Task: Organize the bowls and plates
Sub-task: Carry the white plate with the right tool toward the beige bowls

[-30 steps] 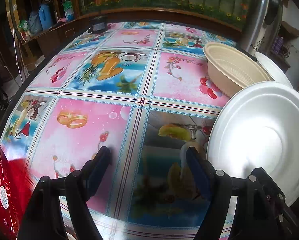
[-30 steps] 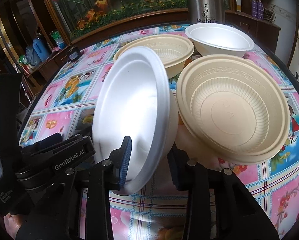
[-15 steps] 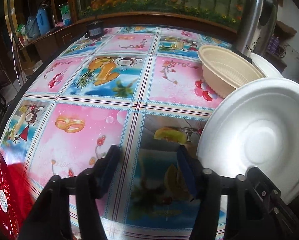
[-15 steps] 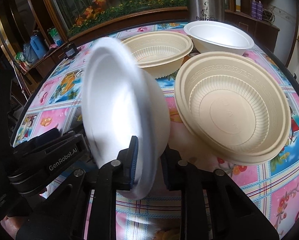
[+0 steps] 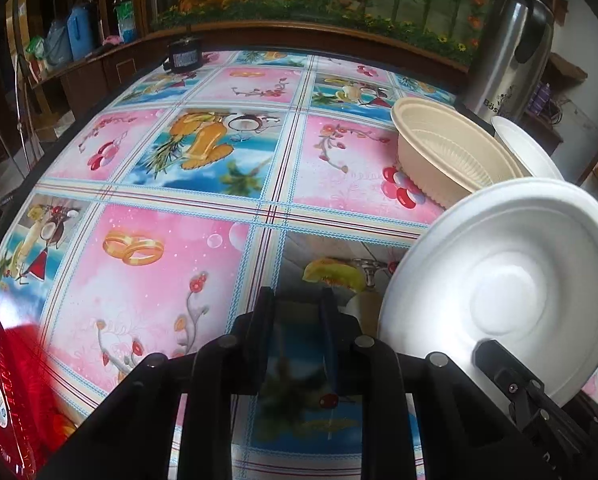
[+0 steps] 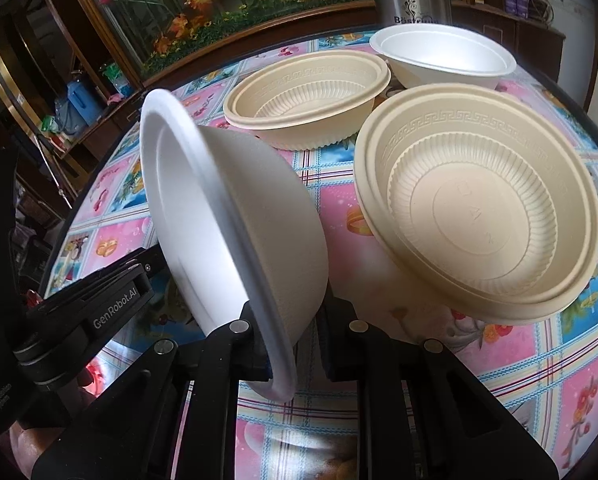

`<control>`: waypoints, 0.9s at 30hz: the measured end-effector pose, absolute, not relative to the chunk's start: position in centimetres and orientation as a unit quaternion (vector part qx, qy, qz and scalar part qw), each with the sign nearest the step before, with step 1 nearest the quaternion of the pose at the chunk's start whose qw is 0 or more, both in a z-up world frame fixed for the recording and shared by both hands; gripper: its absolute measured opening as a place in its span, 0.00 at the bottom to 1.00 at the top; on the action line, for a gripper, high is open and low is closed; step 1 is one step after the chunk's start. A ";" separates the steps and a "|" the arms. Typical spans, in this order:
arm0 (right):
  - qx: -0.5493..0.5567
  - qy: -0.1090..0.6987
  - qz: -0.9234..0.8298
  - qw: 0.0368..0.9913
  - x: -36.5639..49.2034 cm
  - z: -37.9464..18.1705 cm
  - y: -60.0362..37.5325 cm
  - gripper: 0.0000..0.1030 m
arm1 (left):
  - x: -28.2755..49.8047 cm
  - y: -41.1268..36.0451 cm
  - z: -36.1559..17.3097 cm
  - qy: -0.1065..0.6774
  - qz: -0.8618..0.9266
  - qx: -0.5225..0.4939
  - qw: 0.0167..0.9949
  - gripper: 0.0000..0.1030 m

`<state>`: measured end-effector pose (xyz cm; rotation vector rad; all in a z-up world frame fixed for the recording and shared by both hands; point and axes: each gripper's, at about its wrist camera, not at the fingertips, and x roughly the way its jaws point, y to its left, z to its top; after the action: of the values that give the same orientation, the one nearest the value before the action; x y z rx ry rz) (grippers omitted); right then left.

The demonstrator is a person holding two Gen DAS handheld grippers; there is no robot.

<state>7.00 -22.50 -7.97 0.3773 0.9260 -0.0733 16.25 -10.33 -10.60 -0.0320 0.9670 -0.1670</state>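
My right gripper [image 6: 291, 344] is shut on the rim of a white foam bowl [image 6: 235, 236] and holds it tilted on edge above the table; the bowl also shows in the left wrist view [image 5: 511, 292]. My left gripper [image 5: 297, 320] is empty, its jaws nearly closed, low over the table to the left of that bowl. A beige ribbed bowl [image 6: 479, 216] sits to the right of the held bowl. A second beige bowl [image 6: 307, 96] and another white bowl [image 6: 443, 56] stand behind.
A round table with a pink and blue patterned cloth [image 5: 171, 248]. A steel thermos [image 5: 507, 52] stands at the back right. A red packet [image 5: 3, 400] lies at the near left edge. A small dark box [image 5: 185, 54] sits at the far edge.
My left gripper's jaws have closed from wide open to a narrow gap. My right gripper has tightened on the white bowl and tipped it further on edge.
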 end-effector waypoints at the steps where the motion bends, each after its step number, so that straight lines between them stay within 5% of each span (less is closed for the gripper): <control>1: 0.188 0.445 -0.033 0.875 7.0 -8.0 -22.7 0.15 | 16.3 -10.2 -10.6 0.468 -0.082 -0.019 0.880 0.22; 5: 0.232 0.448 -0.020 0.863 7.1 -8.4 -23.6 0.14 | 16.5 -9.7 -10.3 0.477 -0.103 -0.043 0.872 0.37; 7: 0.259 0.449 -0.008 0.855 7.2 -8.7 -24.1 0.13 | 16.5 -9.2 -9.8 0.472 -0.111 -0.056 0.873 0.59; 12: 0.340 0.453 0.025 0.824 7.3 -9.8 -25.5 0.13 | 16.1 -7.9 -8.2 0.440 -0.108 -0.076 0.888 0.71; 27: 0.387 0.441 0.021 0.809 7.0 -10.6 -26.4 0.13 | 15.3 -9.3 -7.8 0.428 -0.169 -0.064 0.886 0.72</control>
<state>7.02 -26.44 -10.58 0.8283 0.9425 0.0449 15.32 -9.31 -7.78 -0.1326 0.8905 -0.3506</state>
